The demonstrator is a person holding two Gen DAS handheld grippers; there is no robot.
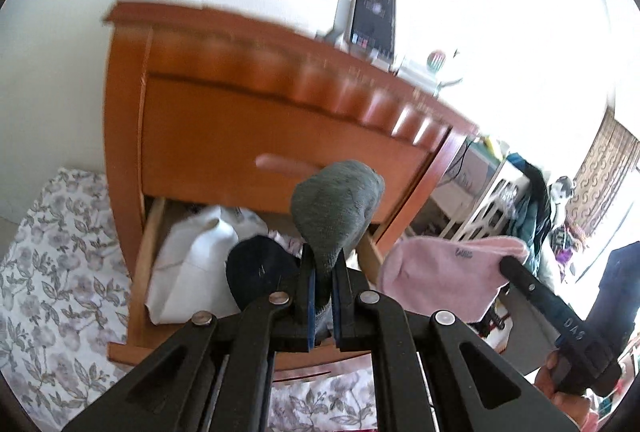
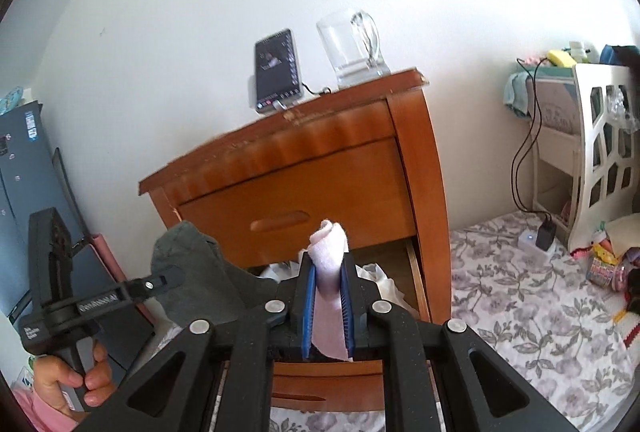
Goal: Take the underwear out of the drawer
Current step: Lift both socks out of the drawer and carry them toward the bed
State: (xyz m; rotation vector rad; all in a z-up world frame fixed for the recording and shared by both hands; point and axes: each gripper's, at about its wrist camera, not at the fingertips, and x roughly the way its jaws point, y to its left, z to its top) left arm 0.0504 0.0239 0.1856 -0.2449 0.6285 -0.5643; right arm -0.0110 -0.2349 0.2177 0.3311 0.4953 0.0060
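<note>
In the left wrist view my left gripper (image 1: 325,253) is shut on a grey piece of underwear (image 1: 336,204), which sticks up in front of the open lower drawer (image 1: 145,252) of a wooden nightstand (image 1: 240,128). White cloth (image 1: 192,264) and a dark garment (image 1: 256,272) lie in the drawer. To the right, the right gripper (image 1: 506,264) holds pink underwear (image 1: 436,272) clear of the drawer. The right wrist view shows my right gripper (image 2: 327,259) shut on that pink underwear (image 2: 330,256). The left gripper (image 2: 174,278) holds the grey underwear (image 2: 192,268) at the left.
A phone (image 2: 278,72) on a stand and a glass mug (image 2: 352,48) sit on the nightstand top. Floral bedding (image 2: 520,292) spreads around the nightstand. A white cot (image 2: 600,136) with cables and a charger (image 2: 546,232) stands right. A hand (image 2: 68,380) grips the left tool.
</note>
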